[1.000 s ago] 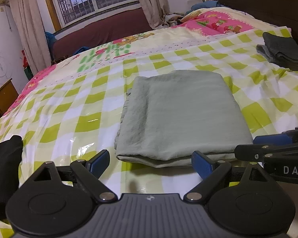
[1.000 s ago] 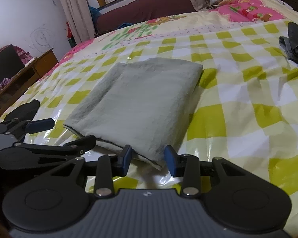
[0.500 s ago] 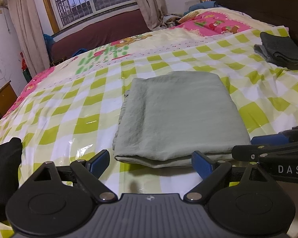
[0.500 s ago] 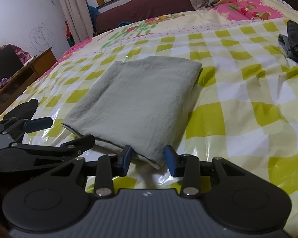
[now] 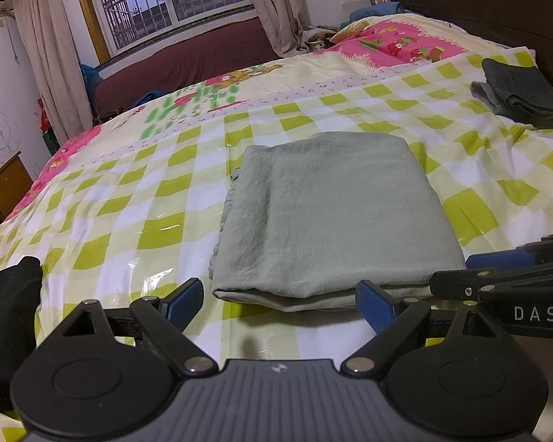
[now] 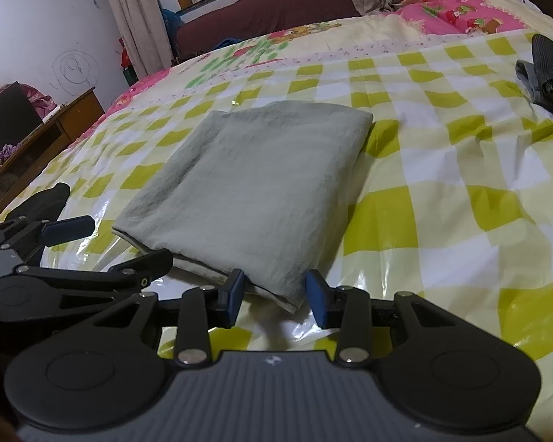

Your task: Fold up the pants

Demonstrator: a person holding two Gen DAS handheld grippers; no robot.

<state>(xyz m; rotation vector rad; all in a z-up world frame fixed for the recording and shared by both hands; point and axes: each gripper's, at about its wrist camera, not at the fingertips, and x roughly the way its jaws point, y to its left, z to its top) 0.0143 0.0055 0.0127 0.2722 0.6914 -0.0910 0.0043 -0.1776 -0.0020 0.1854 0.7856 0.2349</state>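
The grey-green pants [image 5: 328,217] lie folded into a neat rectangle on the green-and-white checked bed cover [image 5: 158,228]; they also show in the right wrist view [image 6: 254,191]. My left gripper [image 5: 280,302] is wide open and empty, just short of the pants' near edge. My right gripper [image 6: 276,294] is partly open, its blue pads [image 6: 319,294] either side of the near right corner of the pants without pinching it. Each gripper shows in the other's view, the right one [image 5: 497,269] and the left one [image 6: 70,228].
A folded dark grey garment [image 5: 523,92] lies at the far right near the dark headboard. A black cloth [image 5: 7,316] lies at the near left edge of the bed. A pink pillow [image 5: 402,42] is at the back. A wooden desk [image 6: 37,136] stands left of the bed.
Both grippers have drawn back slightly from the pants. The pants lie still and the jaws hold the same opening.
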